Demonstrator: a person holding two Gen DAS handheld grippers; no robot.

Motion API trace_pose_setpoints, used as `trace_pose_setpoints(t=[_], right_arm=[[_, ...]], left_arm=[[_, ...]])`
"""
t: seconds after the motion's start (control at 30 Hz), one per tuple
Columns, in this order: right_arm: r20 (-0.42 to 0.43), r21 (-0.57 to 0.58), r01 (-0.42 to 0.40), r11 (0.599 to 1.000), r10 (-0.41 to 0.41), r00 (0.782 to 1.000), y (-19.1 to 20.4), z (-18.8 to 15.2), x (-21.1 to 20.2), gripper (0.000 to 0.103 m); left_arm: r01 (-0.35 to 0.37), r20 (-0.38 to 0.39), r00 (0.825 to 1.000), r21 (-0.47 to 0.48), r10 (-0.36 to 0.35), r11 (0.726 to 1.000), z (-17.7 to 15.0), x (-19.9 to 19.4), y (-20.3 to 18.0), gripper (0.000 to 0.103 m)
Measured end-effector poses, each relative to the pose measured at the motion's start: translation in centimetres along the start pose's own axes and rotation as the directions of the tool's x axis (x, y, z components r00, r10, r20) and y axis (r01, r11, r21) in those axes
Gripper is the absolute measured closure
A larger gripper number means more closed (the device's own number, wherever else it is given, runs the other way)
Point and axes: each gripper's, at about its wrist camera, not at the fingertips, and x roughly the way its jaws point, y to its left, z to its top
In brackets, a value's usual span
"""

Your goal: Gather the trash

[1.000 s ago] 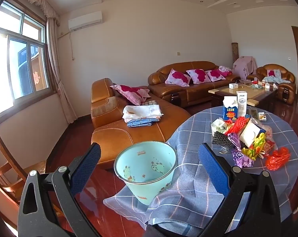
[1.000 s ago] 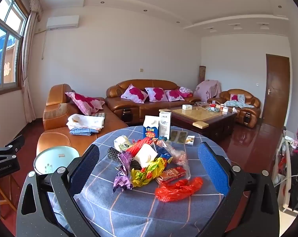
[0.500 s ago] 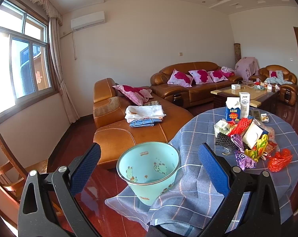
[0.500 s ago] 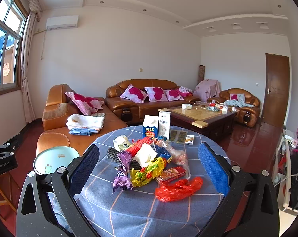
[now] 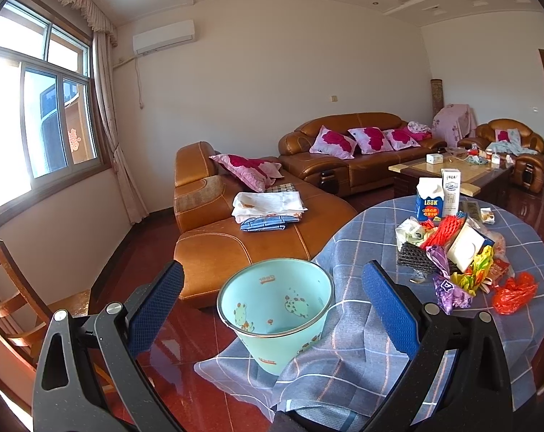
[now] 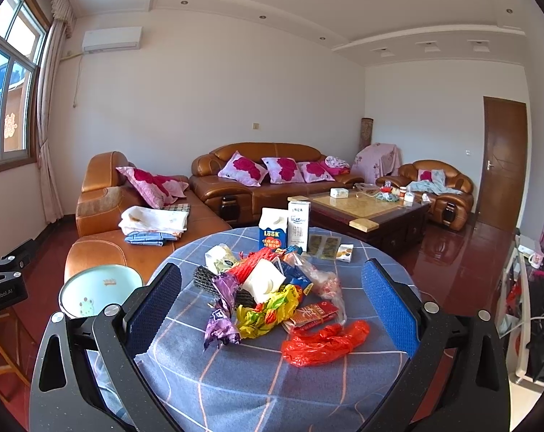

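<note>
A: Left wrist view: left tongs (image 5: 272, 295) spread wide, gripping nothing. The light blue bin (image 5: 275, 309) sits centre-bottom between them, against the hanging tablecloth (image 5: 347, 338).

B: And the trash?

A: Trash pile (image 5: 452, 252) at right, on the tabletop (image 5: 376, 223).

B: Right wrist view?

A: Right tongs (image 6: 272, 295) also spread, empty. Trash pile (image 6: 272, 288) dead centre, red bag (image 6: 324, 342) nearest, two cartons (image 6: 286, 228) behind. Bin (image 6: 99, 289) lower left.
</note>
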Motion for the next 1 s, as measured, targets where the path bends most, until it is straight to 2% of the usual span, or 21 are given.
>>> trace_pose_setpoints(t=[1.0], right_arm=[[-0.001,-0.001,-0.001,1.000,0.001,1.000,-0.13,0.00,0.17,0.005]], left_arm=[[-0.013,0.002,1.000,-0.007,0.013,1.000,-0.05,0.16,0.29,0.006]])
